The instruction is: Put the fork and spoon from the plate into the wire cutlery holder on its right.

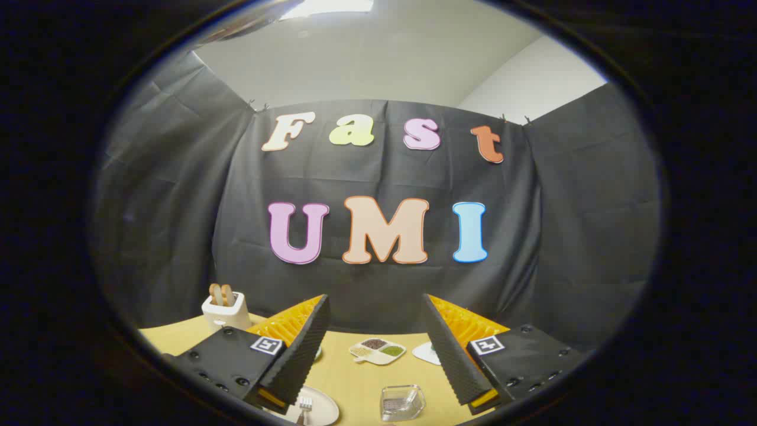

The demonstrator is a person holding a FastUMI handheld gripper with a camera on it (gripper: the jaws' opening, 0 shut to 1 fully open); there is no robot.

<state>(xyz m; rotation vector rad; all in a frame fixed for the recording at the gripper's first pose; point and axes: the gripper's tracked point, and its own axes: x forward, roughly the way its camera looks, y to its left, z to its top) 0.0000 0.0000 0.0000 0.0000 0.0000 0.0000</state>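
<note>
My gripper (pixel 375 307) is held above the table with its two fingers spread wide apart and nothing between them. Below the left finger (pixel 298 349) lies a pale round plate (pixel 324 405), partly hidden by that finger. A fork (pixel 305 407) rests on the plate, tines toward the back; the spoon is hidden. A little right of the plate, low between the fingers, stands a small clear-looking holder (pixel 402 402) with dark contents; its wire frame is too blurred to make out.
On the tan table (pixel 355 381) beyond the fingers sits a divided dish (pixel 377 350) with small portions. A white toaster (pixel 225 310) with toast stands at the back left. A white item (pixel 427 352) peeks beside the right finger.
</note>
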